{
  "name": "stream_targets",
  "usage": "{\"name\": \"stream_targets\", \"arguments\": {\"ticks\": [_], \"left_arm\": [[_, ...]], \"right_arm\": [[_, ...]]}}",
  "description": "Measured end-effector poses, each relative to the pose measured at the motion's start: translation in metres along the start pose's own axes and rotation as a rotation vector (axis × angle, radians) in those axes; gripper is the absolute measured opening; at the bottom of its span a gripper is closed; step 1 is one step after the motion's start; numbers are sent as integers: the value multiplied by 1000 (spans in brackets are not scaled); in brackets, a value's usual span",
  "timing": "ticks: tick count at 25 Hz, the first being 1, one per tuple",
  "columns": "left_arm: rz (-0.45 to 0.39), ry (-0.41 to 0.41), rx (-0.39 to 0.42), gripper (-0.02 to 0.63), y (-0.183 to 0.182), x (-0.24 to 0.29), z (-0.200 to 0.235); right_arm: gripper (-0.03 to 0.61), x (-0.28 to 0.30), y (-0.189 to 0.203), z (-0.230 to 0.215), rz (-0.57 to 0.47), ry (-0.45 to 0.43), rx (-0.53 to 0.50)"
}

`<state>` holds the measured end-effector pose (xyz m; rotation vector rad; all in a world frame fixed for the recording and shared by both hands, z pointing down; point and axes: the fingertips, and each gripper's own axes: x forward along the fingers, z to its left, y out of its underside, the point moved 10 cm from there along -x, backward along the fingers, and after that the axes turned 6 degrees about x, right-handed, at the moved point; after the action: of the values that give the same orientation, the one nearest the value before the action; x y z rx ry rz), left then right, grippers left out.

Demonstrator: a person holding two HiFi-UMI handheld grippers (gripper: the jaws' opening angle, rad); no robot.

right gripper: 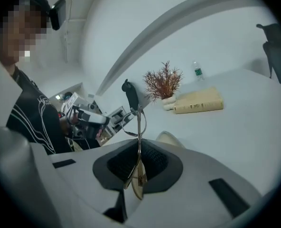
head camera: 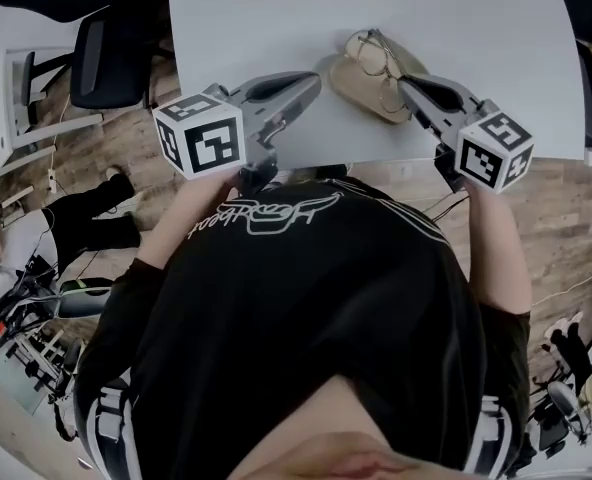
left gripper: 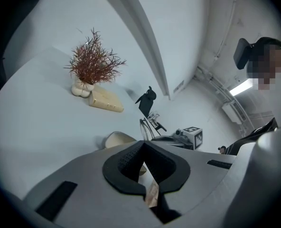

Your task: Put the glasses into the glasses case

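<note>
Glasses [head camera: 374, 60] of thin wire look light, springy and easy to bend. They sit clamped edge-on in the right gripper's [head camera: 413, 90] jaws, just over the beige case [head camera: 354, 90] by the worktop's [head camera: 276, 18] near edge. Holding the frame, not a lens, seems safest. The left gripper's [head camera: 311, 83] jaws are together, empty. Print on the book [right gripper: 200, 101] is too small to read.

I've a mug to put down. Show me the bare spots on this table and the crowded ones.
Bare table stretches left of the case, beyond the left gripper, and right of the right gripper toward the table edge. Crowded: the case with glasses held over it, and the far side by the plant and book.
</note>
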<state>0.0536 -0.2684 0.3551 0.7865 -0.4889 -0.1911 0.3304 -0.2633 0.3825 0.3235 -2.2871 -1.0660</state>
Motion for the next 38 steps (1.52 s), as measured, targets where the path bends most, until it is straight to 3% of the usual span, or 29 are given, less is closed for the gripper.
{"name": "stream_targets", "arguments": {"ticks": [4, 14, 26, 38], "left_arm": [[5, -21, -22, 6, 7, -1, 8], [7, -63, -56, 6, 18, -5, 19], [-15, -71, -88, 6, 24, -4, 30], [-46, -102, -137, 6, 38, -25, 48]], "right_arm": [[23, 13, 5, -6, 97, 21, -87], [23, 38, 27, -17, 284, -28, -147], [23, 51, 36, -22, 353, -25, -158], [23, 69, 39, -23, 465, 75, -202]]}}
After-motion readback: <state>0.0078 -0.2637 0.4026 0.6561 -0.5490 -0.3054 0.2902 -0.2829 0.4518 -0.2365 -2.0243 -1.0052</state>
